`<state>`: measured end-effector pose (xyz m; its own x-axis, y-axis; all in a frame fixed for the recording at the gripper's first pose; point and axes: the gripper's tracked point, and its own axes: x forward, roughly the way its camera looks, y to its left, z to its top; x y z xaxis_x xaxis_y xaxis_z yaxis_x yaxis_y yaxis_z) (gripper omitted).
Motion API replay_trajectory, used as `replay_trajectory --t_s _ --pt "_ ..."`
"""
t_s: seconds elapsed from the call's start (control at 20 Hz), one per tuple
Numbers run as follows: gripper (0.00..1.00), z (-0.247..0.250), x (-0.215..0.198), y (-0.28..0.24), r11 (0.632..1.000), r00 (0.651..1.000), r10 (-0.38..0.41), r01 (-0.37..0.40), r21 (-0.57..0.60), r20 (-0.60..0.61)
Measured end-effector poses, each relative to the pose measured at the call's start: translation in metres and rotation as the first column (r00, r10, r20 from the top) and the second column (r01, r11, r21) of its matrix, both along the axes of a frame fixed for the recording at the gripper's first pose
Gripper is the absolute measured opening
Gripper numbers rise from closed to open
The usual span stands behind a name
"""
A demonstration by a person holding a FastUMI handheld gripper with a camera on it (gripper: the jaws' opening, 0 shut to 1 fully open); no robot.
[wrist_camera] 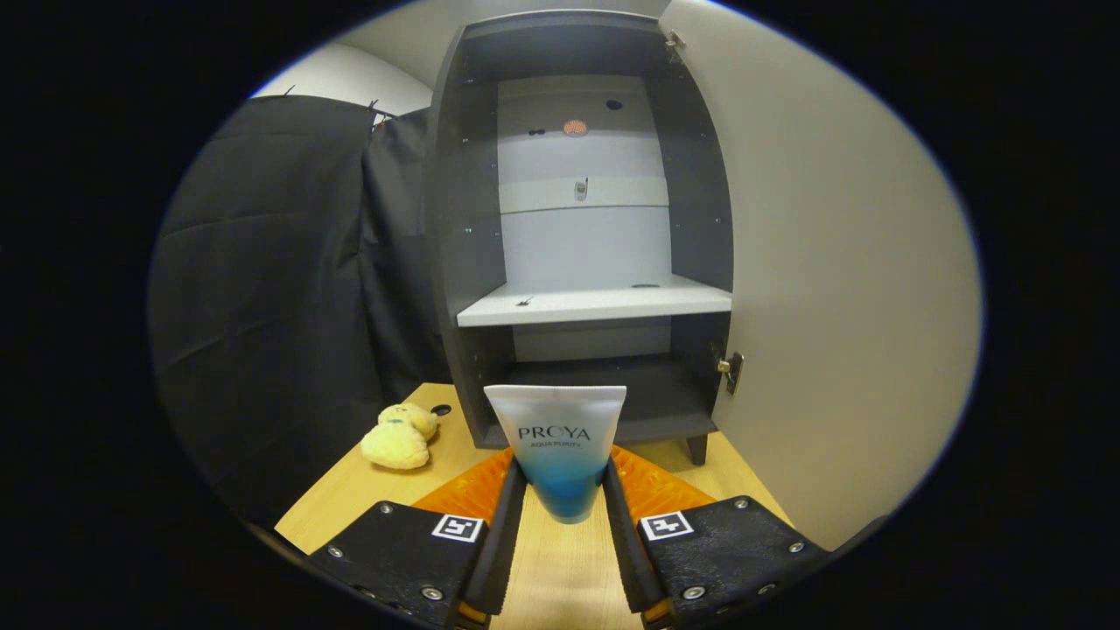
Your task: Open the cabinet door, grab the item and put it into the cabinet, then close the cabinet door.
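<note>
Gripper (563, 490) clenched on one white-to-blue squeeze tube (557, 451); both fingers press its lower sides, crimped end up, held clear above the light wooden worktop (560, 569), just in front of the cabinet.

One dark grey cabinet (455, 219) stands at the worktop's far edge. Its single pale door (831, 289) is swung wide, hinged on the right. Inside: one white shelf (595, 304), one dark bottom compartment (612, 394), both bare.

One yellow plush toy (398, 436) lies near the worktop's left edge, beside the cabinet's foot.

Risks, as judged:
- The tube is soft and tapered, so it could slip or squirm when set down.
- Its tall top may clip the shelf front if aimed at the bottom compartment.
- Released upright, it will likely topple.
</note>
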<state>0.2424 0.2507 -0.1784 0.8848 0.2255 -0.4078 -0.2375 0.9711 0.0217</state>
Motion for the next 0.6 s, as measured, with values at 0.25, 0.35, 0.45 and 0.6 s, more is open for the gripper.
replay_trajectory --t_s 0.25,0.35,0.45,0.6 --pt "0.51 0.029 0.036 0.005 1.000 1.000 0.002 -0.002 0.011 0.026" --pt "0.51 0.039 0.051 0.008 1.000 1.000 0.012 -0.012 0.010 0.027" --pt "0.51 0.048 0.065 0.013 1.000 0.999 0.015 -0.015 0.018 0.030" --pt "0.51 0.065 0.090 0.016 0.999 0.999 0.006 -0.008 0.032 0.054"
